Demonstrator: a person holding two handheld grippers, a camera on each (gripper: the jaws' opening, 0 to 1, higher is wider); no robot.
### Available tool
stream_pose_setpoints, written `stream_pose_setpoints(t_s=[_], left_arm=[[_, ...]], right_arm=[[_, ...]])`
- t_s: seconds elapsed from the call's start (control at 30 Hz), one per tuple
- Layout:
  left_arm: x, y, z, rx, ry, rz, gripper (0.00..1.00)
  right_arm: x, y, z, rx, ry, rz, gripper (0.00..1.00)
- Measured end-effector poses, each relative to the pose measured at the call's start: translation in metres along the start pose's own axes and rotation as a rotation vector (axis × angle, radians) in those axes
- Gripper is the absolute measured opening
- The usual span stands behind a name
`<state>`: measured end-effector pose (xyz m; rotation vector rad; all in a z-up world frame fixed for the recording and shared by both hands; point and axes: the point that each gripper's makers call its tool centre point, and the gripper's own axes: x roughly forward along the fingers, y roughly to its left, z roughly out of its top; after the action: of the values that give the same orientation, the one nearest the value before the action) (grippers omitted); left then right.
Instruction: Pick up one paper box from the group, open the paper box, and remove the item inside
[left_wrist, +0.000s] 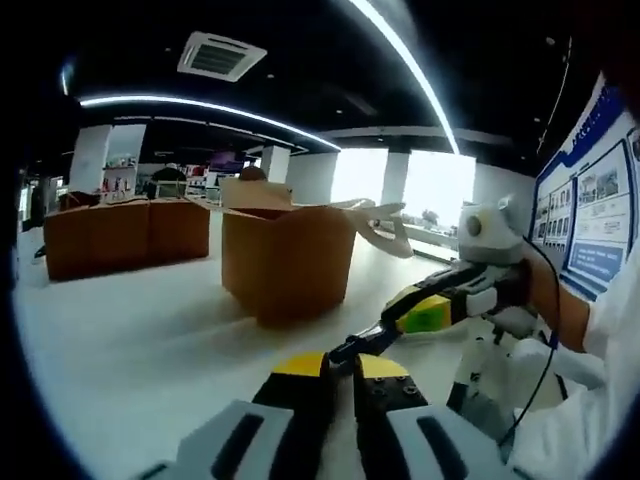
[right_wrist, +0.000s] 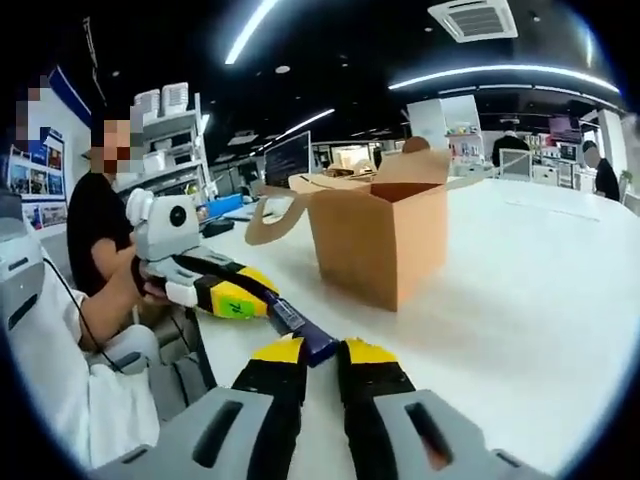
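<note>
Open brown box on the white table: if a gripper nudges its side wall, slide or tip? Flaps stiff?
The open paper box probably slides: it sits flat on a smooth white table and looks squat. Likely light, being thin card. Its flaps curl outward, so expect them to flex.

Blue wall posters (left_wrist: 592, 215) – print too small to read, green gripper label (right_wrist: 236, 308) – mark illegible

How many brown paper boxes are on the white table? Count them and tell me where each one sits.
3: an open paper box nearest the grippers, flaps up, and two closed boxes side by side farther back. Others may be hidden behind them.
</note>
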<state>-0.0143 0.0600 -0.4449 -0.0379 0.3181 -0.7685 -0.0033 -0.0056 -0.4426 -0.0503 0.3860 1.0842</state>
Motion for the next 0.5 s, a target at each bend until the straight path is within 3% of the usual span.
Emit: stream_pose_setpoints(t_s=[0.5], left_arm=[[0.0006,-0.0014,0.0026,-0.006,-0.008,-0.022,0.18]], right_arm=[[-0.0004,0.0007,0.0009,-0.024,-0.013,-0.001,0.16]])
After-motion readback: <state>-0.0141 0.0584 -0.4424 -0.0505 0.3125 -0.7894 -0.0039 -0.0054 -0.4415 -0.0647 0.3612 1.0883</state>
